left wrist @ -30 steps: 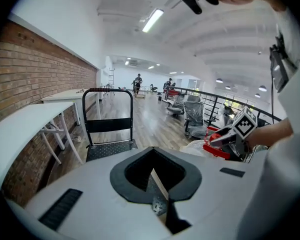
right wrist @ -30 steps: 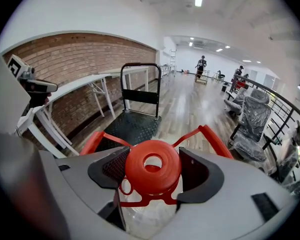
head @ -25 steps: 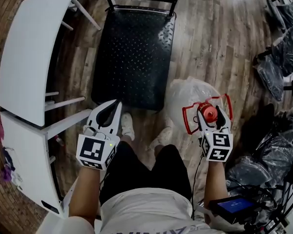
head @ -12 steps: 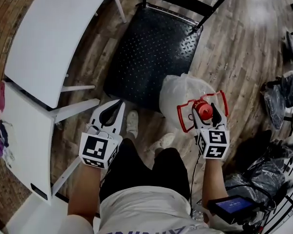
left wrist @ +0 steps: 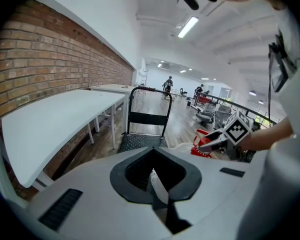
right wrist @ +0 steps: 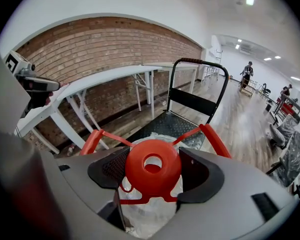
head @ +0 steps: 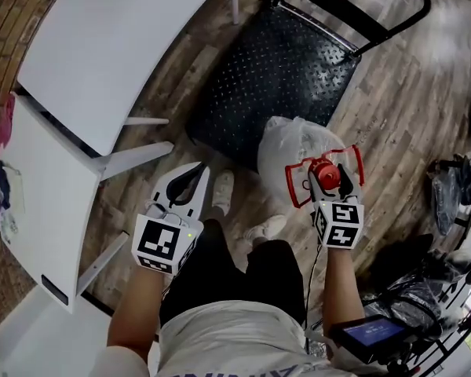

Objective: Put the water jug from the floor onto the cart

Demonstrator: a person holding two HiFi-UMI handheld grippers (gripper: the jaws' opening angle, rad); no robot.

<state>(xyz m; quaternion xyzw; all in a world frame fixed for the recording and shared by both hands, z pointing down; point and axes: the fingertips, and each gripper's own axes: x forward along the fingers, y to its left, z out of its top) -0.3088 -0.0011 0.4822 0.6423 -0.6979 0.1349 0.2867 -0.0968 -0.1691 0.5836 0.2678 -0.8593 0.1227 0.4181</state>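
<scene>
Now: one side loaded, other empty

White table [head: 110,45] stood at far left. Left gripper [head: 195,173] was clenched w/ nothing btwn jaws, nr the table's leg. Black cart [head: 275,69] lay ahead. Water jug [head: 294,144] hung over cart's near edge, right gripper [head: 327,176] clamped on its red cap.

Clear water jug [head: 286,144] with red cap [right wrist: 140,176] and handle [right wrist: 216,140]; black stud-patterned cart [head: 275,77]; white tables [head: 102,45].

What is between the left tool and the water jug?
The person's two white shoes, on the wooden floor. The head view shows them between the left tool and the water jug.
</scene>
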